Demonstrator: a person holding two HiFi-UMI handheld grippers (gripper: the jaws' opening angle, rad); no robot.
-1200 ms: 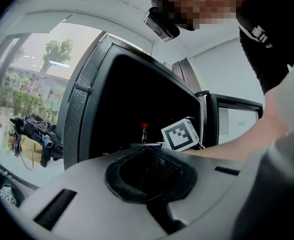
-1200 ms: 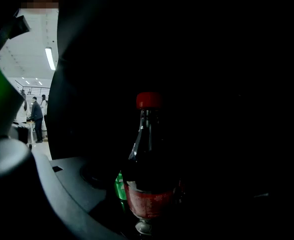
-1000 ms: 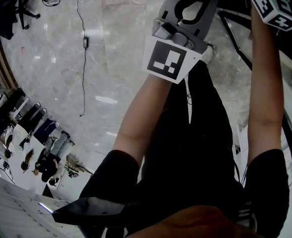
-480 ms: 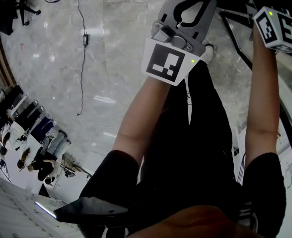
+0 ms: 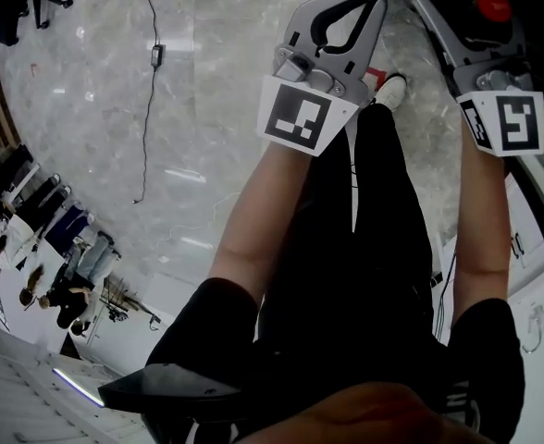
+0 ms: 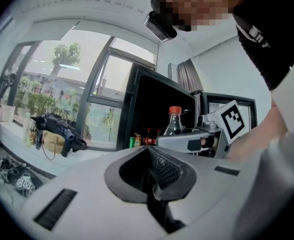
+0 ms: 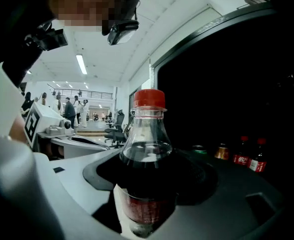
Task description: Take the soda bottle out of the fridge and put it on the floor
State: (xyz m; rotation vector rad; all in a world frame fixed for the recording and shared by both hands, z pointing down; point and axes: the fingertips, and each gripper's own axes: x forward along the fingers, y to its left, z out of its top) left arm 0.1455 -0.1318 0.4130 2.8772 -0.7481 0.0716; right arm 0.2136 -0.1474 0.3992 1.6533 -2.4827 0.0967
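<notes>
The soda bottle [image 7: 146,149] is clear plastic with dark cola, a red label and a red cap. It stands upright between the jaws of my right gripper [image 7: 147,189], which is shut on its lower body. In the head view its red cap [image 5: 492,5] shows above my right gripper [image 5: 480,40], at the upper right. The left gripper view catches the bottle [image 6: 174,122] in front of the black fridge [image 6: 152,96]. My left gripper [image 6: 152,184] is shut with nothing in it and hangs beside the right one, over the floor [image 5: 161,109].
The dark fridge interior [image 7: 247,84] holds small red-labelled bottles [image 7: 252,156] and a can [image 7: 199,149]. A black cable [image 5: 150,81] runs across the marble floor. The person's legs and white shoe [image 5: 394,91] are below the grippers. Bags [image 6: 57,131] lie by a window.
My right gripper has come down and inward in the head view, and the bottle's red cap now shows above it. The left gripper has barely shifted.
</notes>
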